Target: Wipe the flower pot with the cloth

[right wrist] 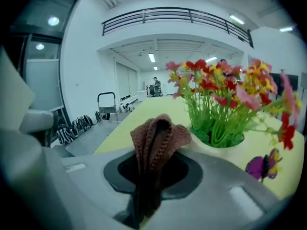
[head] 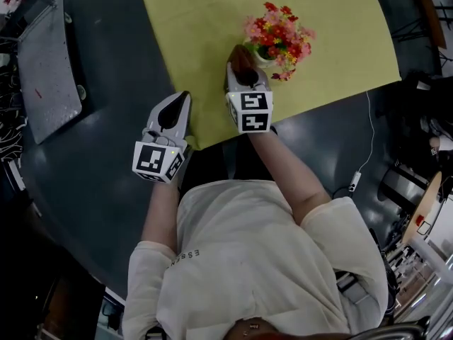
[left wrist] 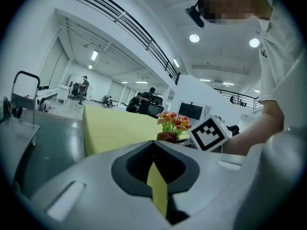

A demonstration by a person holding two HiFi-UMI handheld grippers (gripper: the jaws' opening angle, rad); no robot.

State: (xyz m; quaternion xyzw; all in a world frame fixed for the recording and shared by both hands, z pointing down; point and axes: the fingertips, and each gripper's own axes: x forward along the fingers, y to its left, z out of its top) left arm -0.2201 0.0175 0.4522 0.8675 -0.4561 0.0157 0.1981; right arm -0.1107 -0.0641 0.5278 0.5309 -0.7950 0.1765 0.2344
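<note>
A white flower pot [head: 264, 57] with red, pink and orange flowers [head: 278, 32] stands on the yellow tablecloth [head: 198, 27]. My right gripper [head: 241, 54] is shut on a brown knitted cloth [head: 240, 61], which is close against the pot's left side. In the right gripper view the cloth [right wrist: 156, 140] sticks up from the shut jaws just left of the pot [right wrist: 218, 151]. My left gripper [head: 183, 98] is shut with nothing in it, over the tablecloth's front-left edge and well left of the pot. The left gripper view shows the flowers [left wrist: 172, 121] ahead.
The dark table [head: 106, 168] surrounds the yellow cloth. A grey metal board [head: 46, 69] lies at the far left. At the right, a white cable with an adapter [head: 354, 181] runs across the table. Chairs and gear stand on the floor at right.
</note>
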